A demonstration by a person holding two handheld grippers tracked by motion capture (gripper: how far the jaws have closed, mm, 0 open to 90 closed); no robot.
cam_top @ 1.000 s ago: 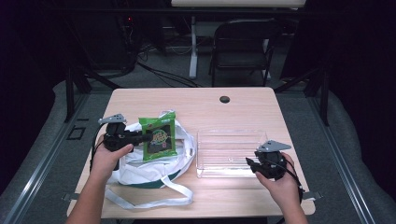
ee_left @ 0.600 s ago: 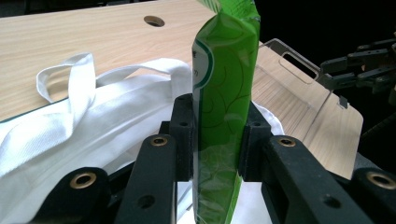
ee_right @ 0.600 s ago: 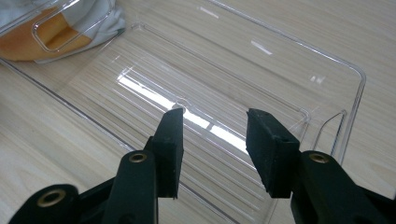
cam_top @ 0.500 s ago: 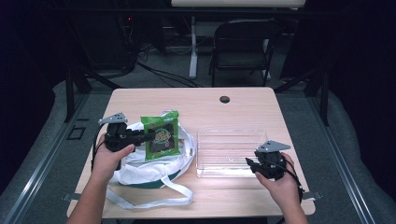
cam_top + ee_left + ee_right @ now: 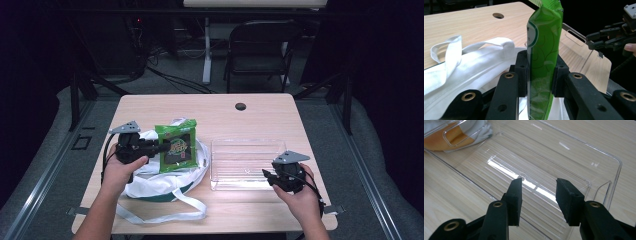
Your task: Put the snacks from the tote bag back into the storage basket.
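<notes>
A green snack packet (image 5: 176,145) stands upright above a white cloth bag (image 5: 150,177) on the left half of the table. My left gripper (image 5: 162,147) is shut on the packet's left edge. In the left gripper view the packet (image 5: 544,47) is pinched between the two pads of the left gripper (image 5: 539,73). A clear plastic tray (image 5: 245,150) lies empty to the right of the bag. My right gripper (image 5: 266,175) sits at the tray's front right corner. In the right gripper view the right gripper (image 5: 539,195) is open, with nothing between its pads, over the tray (image 5: 574,152).
The white bag's straps (image 5: 165,212) trail toward the table's front edge. A round cable hole (image 5: 240,106) lies near the far edge of the wooden table (image 5: 280,120). A black chair (image 5: 260,45) stands beyond it.
My left gripper and the green packet have edged slightly to the right. The right gripper has stayed in place.
</notes>
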